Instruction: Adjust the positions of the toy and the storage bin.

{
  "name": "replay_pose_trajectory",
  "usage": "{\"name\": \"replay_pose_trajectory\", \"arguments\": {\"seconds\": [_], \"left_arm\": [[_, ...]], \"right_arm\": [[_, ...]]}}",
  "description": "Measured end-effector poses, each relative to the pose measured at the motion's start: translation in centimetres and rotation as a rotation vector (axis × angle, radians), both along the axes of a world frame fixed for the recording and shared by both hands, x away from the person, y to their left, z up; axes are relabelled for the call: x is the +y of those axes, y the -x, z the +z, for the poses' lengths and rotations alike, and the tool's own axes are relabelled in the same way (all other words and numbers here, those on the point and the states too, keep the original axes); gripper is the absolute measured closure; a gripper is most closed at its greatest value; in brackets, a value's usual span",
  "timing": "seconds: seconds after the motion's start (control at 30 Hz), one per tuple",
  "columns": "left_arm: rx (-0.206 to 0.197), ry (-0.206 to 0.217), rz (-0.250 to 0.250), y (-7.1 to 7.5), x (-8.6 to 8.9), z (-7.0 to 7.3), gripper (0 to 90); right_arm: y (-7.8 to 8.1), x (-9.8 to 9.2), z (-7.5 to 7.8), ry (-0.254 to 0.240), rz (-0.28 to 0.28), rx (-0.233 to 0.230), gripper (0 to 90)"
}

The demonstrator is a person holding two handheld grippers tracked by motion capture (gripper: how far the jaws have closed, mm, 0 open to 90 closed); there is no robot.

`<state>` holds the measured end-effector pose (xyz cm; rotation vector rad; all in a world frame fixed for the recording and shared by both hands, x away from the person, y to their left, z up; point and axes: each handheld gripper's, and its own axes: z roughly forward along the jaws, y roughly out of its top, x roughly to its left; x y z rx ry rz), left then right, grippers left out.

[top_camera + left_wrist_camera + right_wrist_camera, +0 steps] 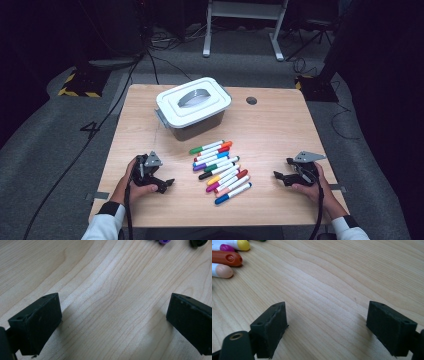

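So you rest both tools low on the table (280, 125) — left gripper (167, 184) and right gripper (278, 176) spread wide, empty — flanking the markers (221, 171) in front of the lidded box (192, 106), ready to reach inward.

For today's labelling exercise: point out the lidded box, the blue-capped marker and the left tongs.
lidded box (200, 107), high view, white lid
blue-capped marker (233, 193), high view, middle of barrel
left tongs (167, 184), high view, between the tips
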<state>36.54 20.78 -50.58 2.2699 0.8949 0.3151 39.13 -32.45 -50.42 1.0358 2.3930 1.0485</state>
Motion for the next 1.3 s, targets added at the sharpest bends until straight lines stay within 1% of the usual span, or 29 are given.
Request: {"name": "replay_pose_trajectory", "arguments": {"seconds": [0.37,0.53,0.63,0.67,0.7,0.73,0.77,0.8,0.83,0.87,0.9,0.97,1.0,1.07,1.1,1.13,1.17,1.2,1.23,1.3], "left_arm": [[0.003,-0.009,0.002,0.0,0.0,0.1,0.8],[0.001,-0.002,0.006,0.0,0.0,0.1,2.4],[0.002,0.000,0.011,0.0,0.0,0.1,2.6],[0.000,-0.004,0.013,0.0,-0.1,0.1,3.1],[0.000,-0.004,0.013,0.0,-0.1,0.1,3.7],[-0.004,0.001,0.015,0.0,0.0,0.1,4.5],[-0.004,0.001,0.015,0.0,0.0,0.1,6.2],[-0.011,0.016,0.022,0.1,0.0,0.2,9.6],[-0.011,0.016,0.022,0.1,0.0,0.2,15.2],[-0.019,0.019,0.019,0.1,0.1,0.3,15.2],[-0.020,0.020,0.018,0.1,0.1,0.4,20.5],[-0.008,0.029,0.024,0.0,0.0,0.5,21.1],[-0.018,0.026,0.023,0.0,-0.1,0.7,21.1],[-0.039,0.050,0.024,0.1,-0.2,1.3,21.3],[-0.044,0.044,0.023,-0.1,-0.2,1.6,23.6],[-0.049,0.043,0.021,-0.2,-0.3,2.0,23.6],[-0.055,0.057,0.025,-0.3,-0.3,2.4,24.9],[-0.072,0.062,0.034,-0.7,-0.2,3.3,26.0],[-0.072,0.062,0.034,-0.7,-0.2,3.3,26.3],[-0.094,0.083,0.053,-1.1,-0.2,4.4,26.3]], "right_arm": [[0.1,0.0,0.0,0.001,-0.004,0.000,16.7],[0.2,-0.1,0.0,0.001,-0.005,0.001,16.9],[0.1,-0.2,0.1,0.005,-0.004,0.005,18.5],[0.2,-0.1,0.4,-0.001,-0.013,0.018,24.0],[0.2,-0.1,0.4,-0.001,-0.013,0.018,24.0],[0.4,0.1,1.0,-0.029,-0.005,-0.008,22.2],[0.5,0.3,1.3,-0.029,0.004,-0.024,22.3],[0.6,0.5,1.6,-0.032,0.017,-0.034,22.2],[0.6,0.5,1.6,-0.032,0.017,-0.034,22.2],[0.7,0.7,1.7,-0.033,0.029,-0.038,22.0],[0.8,1.0,1.8,-0.022,0.033,-0.043,21.7],[0.9,1.2,1.7,0.006,0.044,-0.053,21.8],[0.8,1.1,1.5,0.011,0.036,-0.042,22.1],[0.7,1.0,1.4,0.011,0.029,-0.036,22.4],[0.5,0.8,1.3,0.002,0.017,-0.022,22.7],[0.5,0.8,1.3,0.002,0.017,-0.022,22.7],[0.5,0.7,1.2,0.007,0.012,-0.020,22.9],[0.5,0.7,1.1,0.013,0.014,-0.019,23.0],[0.5,0.7,1.1,0.013,0.014,-0.019,23.0],[0.6,0.7,1.1,0.016,0.017,-0.016,23.1]]}}
